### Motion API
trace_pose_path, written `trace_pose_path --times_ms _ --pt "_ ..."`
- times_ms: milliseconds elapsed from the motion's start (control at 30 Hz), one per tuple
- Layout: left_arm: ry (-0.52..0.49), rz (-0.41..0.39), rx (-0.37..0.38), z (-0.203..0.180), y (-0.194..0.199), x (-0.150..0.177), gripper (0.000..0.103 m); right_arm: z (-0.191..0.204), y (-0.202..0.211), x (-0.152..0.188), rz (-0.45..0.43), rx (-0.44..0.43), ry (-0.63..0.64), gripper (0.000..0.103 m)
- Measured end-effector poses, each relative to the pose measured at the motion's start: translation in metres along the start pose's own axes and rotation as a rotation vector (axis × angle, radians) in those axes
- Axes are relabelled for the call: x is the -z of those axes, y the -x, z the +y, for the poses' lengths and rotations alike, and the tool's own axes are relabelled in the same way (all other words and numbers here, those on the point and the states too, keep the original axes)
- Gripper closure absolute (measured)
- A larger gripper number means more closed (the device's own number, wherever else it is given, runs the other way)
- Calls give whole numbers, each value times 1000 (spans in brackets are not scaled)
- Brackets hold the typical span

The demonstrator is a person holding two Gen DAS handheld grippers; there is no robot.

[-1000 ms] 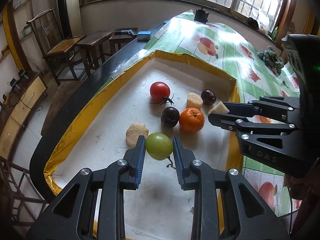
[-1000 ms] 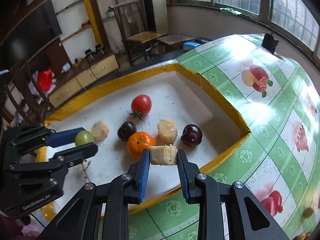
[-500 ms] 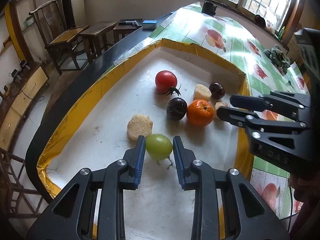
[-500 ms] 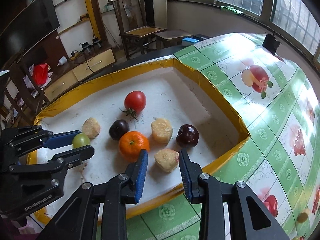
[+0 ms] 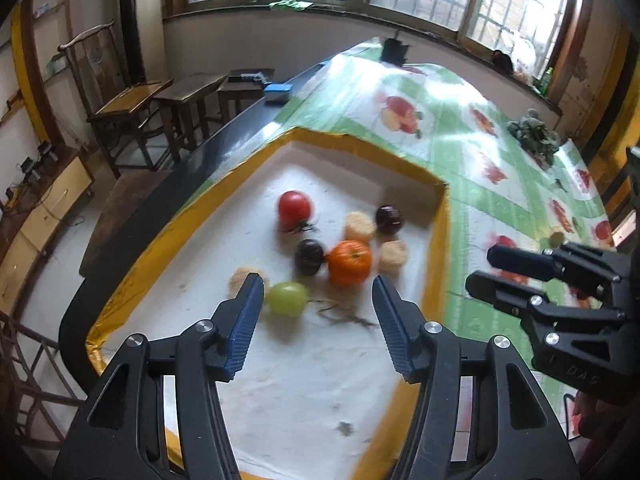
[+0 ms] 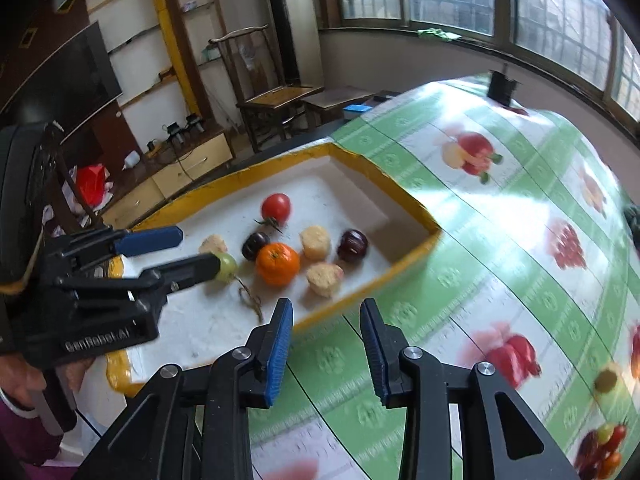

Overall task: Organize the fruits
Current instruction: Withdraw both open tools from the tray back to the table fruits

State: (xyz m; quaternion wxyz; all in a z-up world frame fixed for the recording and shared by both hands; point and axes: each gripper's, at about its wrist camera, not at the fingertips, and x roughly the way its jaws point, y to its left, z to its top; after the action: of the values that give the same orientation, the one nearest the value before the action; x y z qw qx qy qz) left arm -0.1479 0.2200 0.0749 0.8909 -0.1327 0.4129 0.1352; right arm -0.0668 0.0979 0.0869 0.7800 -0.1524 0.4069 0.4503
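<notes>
A white tray with a yellow rim (image 5: 440,224) (image 6: 400,192) holds a red tomato (image 5: 294,206) (image 6: 276,207), an orange (image 5: 349,262) (image 6: 277,263), two dark plums (image 5: 309,255) (image 5: 388,219), three pale cut chunks (image 5: 393,255) (image 5: 360,226) (image 5: 240,276) and a green fruit (image 5: 287,299) (image 6: 226,266). My left gripper (image 5: 318,300) (image 6: 180,250) is open, with the green fruit lying between its fingers near the left one. My right gripper (image 6: 326,320) (image 5: 486,268) is open and empty, above the tablecloth just outside the tray's rim.
A green fruit-print tablecloth (image 6: 500,240) covers the table to the right of the tray. A loose dry stem (image 5: 340,314) lies in the tray. A wooden chair (image 5: 120,100) and stools stand beyond the table's left edge. A dark object (image 5: 394,50) sits at the far end.
My left gripper opened and let go of the green fruit, then drew back. My right gripper released the pale chunk in the tray and pulled back over the rim.
</notes>
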Motion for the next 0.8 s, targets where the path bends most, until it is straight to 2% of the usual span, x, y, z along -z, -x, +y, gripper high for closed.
trace_pose_path --times_ms 200,467,800 --pt "-68 -12 72 -43 4 -4 46 -32 24 29 -17 34 -88 68" --pt "-173 24 184 -113 -9 -5 46 -93 62 83 -19 129 -239 67" --pt "-286 67 282 -184 -23 -9 46 -162 110 139 -37 234 -396 66"
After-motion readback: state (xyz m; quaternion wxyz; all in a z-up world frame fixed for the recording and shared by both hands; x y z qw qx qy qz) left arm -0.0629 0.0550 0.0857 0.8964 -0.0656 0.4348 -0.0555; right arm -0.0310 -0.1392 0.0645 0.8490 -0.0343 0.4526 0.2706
